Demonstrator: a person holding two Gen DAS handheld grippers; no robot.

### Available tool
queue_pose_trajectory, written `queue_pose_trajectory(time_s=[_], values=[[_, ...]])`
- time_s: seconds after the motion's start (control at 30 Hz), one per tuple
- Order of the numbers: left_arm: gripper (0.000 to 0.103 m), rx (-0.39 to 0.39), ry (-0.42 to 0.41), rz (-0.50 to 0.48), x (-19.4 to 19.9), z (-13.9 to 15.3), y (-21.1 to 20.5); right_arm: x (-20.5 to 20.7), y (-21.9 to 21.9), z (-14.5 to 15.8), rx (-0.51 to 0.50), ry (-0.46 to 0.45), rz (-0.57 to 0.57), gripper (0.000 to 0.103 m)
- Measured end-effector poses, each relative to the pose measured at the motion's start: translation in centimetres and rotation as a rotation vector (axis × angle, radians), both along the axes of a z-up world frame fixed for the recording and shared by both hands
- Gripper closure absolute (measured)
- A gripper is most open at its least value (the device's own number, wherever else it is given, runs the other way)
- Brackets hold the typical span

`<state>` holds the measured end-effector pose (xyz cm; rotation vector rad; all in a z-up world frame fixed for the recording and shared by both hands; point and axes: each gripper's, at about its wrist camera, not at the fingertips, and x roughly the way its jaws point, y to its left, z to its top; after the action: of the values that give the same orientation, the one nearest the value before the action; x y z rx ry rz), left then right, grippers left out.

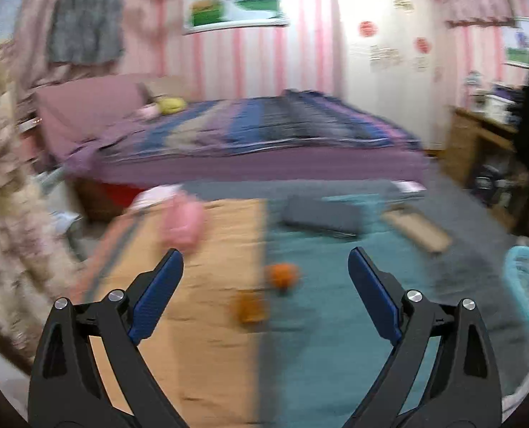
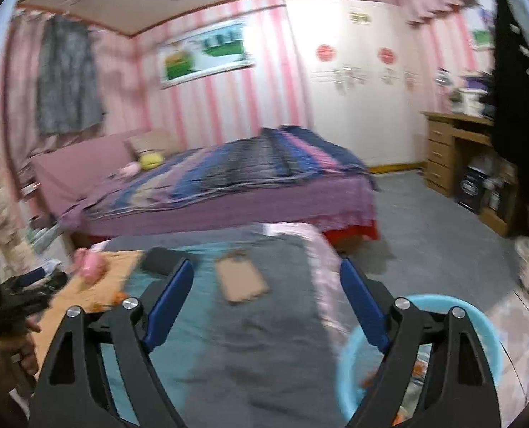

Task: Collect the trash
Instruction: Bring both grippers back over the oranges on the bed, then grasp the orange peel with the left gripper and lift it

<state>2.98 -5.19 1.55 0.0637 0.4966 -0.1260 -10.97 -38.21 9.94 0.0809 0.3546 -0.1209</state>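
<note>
Bedroom with pink striped walls, a purple bed [image 2: 207, 185] further back, and in front of it a low surface covered with an orange cloth [image 1: 207, 285] and a teal blanket [image 1: 336, 303]. I'll place everything off that blanket. Left gripper [image 1: 266, 260] hangs over the seam where the orange cloth meets the blanket, jaws spread wide with nothing between them. Right on that seam sits an orange scrap [image 1: 284, 275], with a brownish bit [image 1: 252, 307] just beside it on the near side; both too blurred to identify. A pink thing [image 1: 183, 223] lies on the orange cloth. Right gripper [image 2: 267, 270] is over the blanket's right part, jaws also wide apart and empty. The light blue basket [image 2: 485, 324] stands just off the blanket's right edge, under the right gripper's right finger, with some orange bits inside.
</note>
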Motion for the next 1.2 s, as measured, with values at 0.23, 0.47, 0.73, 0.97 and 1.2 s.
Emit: queue_pose_trajectory(time_s=[0.23,0.47,0.73,0.97,1.2], values=[[0.012,-0.242,0.090,0.136,2.4,-2.3,8.9,4.0,6.8,-0.7,-0.029,0.016,0.138,0.012],[0.012,-0.177,0.205,0.027,5.1,-6.8,4.0,8.1,11.0,-9.7,0.012,0.214,0.162,0.012],[0.028,-0.142,0.349,0.058,8.4,-10.6,2.9,10.3,14.0,-11.9,0.020,0.274,0.192,0.012],[0.057,-0.100,0.378,0.024,9.2,-11.9,1.7,14.9,17.4,-12.6,0.038,0.309,0.233,0.012],[0.079,-0.158,0.290,0.087,8.9,-9.3,5.4,16.7,20.5,-13.6,0.016,0.340,0.259,0.012]])
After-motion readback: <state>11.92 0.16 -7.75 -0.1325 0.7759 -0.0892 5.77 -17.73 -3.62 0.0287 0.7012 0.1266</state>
